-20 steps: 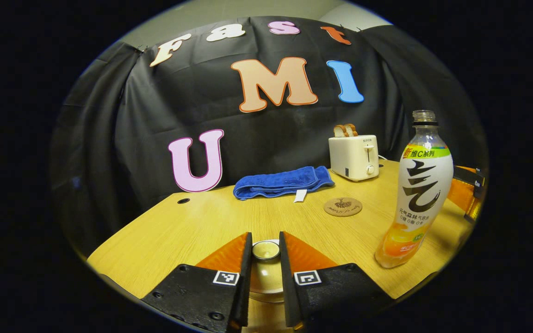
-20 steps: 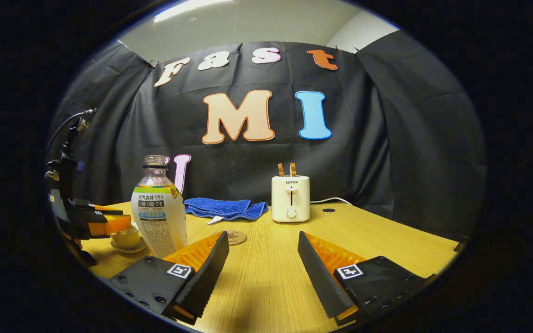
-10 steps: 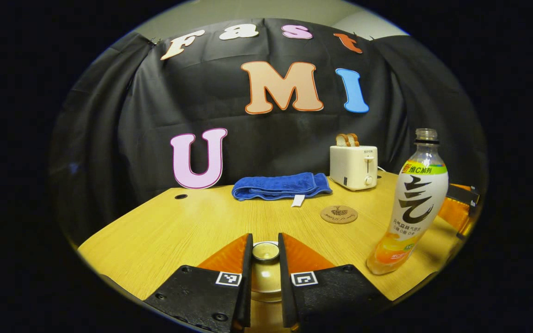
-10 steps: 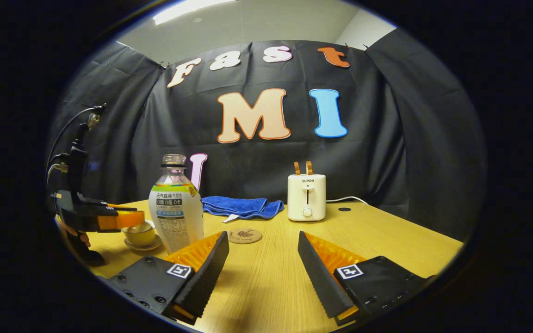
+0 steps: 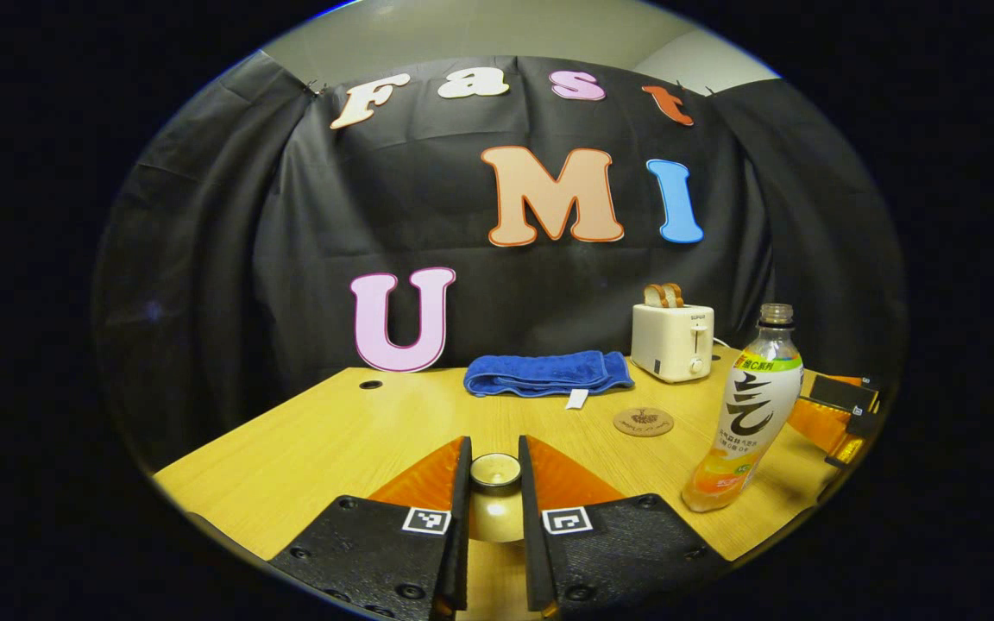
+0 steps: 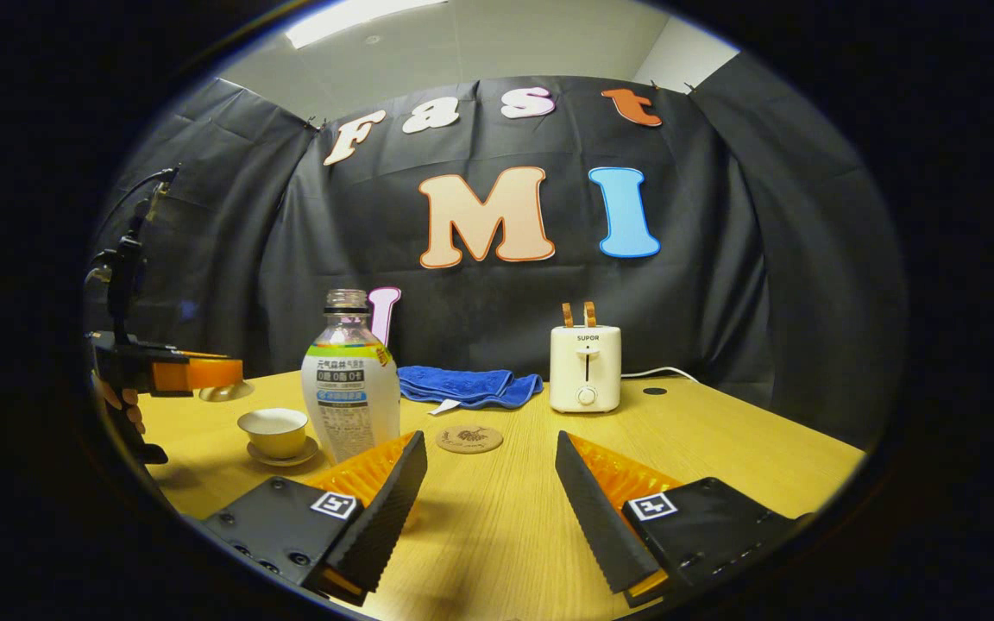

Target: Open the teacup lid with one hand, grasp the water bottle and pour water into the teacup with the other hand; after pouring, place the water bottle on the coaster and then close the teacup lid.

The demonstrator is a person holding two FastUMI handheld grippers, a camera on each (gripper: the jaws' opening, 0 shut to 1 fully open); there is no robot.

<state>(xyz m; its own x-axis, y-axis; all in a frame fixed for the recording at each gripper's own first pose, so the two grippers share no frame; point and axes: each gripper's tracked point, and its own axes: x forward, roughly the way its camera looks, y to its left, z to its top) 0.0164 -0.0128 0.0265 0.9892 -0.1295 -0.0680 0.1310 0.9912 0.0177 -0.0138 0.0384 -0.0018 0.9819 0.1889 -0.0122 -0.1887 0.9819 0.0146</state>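
Pinching one lid [image 5: 495,470], left hand-held gripper [image 5: 493,483]; right hand-held gripper [image 6: 490,483] wide; one bottle [image 6: 350,379].

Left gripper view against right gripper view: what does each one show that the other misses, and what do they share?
Left gripper view: a close look at the lid, its knob pinched in the left claw.
Right gripper view: the uncovered teacup on its saucer beside the water bottle, and the right claw open and empty.
Shared: the lid held above the table, the uncapped water bottle standing upright, the coaster, the blue towel and the toaster with bread.
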